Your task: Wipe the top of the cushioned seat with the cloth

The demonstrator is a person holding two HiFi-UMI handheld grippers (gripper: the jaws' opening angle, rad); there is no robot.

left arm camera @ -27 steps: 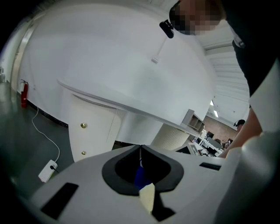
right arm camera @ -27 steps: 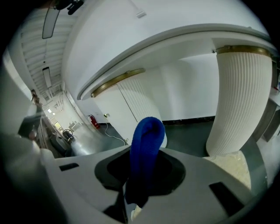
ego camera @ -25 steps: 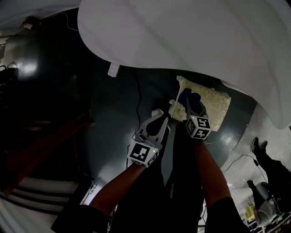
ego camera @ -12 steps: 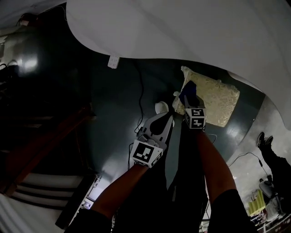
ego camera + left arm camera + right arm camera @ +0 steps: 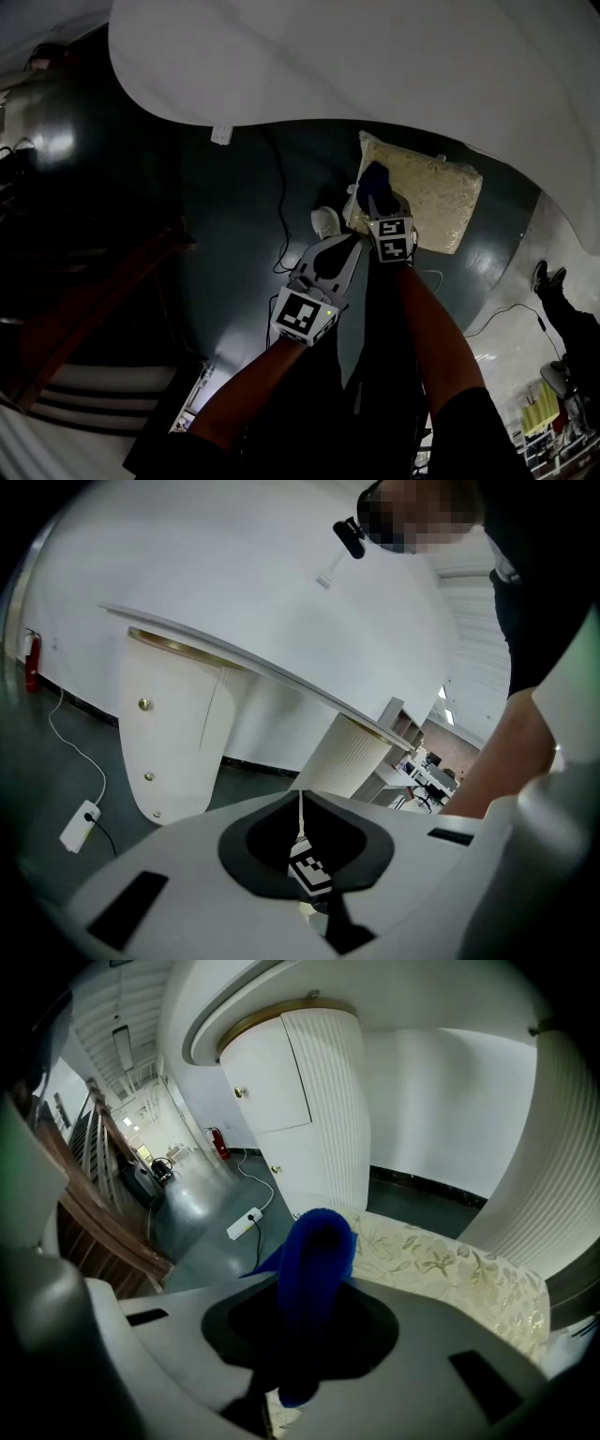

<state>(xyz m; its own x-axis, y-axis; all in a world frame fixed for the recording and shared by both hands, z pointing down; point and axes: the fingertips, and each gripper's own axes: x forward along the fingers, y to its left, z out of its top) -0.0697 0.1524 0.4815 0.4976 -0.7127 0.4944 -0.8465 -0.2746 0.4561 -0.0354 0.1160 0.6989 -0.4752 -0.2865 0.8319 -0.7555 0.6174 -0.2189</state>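
Two grippers sit nearest, at the middle of the head view. The left gripper (image 5: 348, 243) has its jaws pressed together with nothing between them. The right gripper (image 5: 375, 200), just to its right and a little further up the frame, pinches the one blue cloth (image 5: 373, 177).

The right gripper view shows that grip plainly, the cloth rising as a folded hump out of the jaws; the head view shows only a blue tuft past the cube. The cloth lies over the left end of the single seat (image 5: 439, 195), a pale cushion with a leaf pattern at the upper right of centre on the dark floor (image 5: 234, 216); whether cloth and cushion touch cannot be told.

The left gripper view points away from the seat and shows neither seat nor cloth; its jaws meet in one thin seam, and an arm (image 5: 511, 761) fills its right edge.

One white shoe (image 5: 324, 221) lies just left of the seat, seen only from the head. One power strip (image 5: 221, 135) with its cable (image 5: 283, 211) lies further up the frame; it shows in all three views.

Beyond stands a white cabinet (image 5: 173, 728); the left gripper view counts three brass knobs on it, the right gripper view two. One red extinguisher (image 5: 34, 663) stands at the far wall in both gripper views, not in the head view. The wide white tabletop (image 5: 375, 66) covers the top of the head view.
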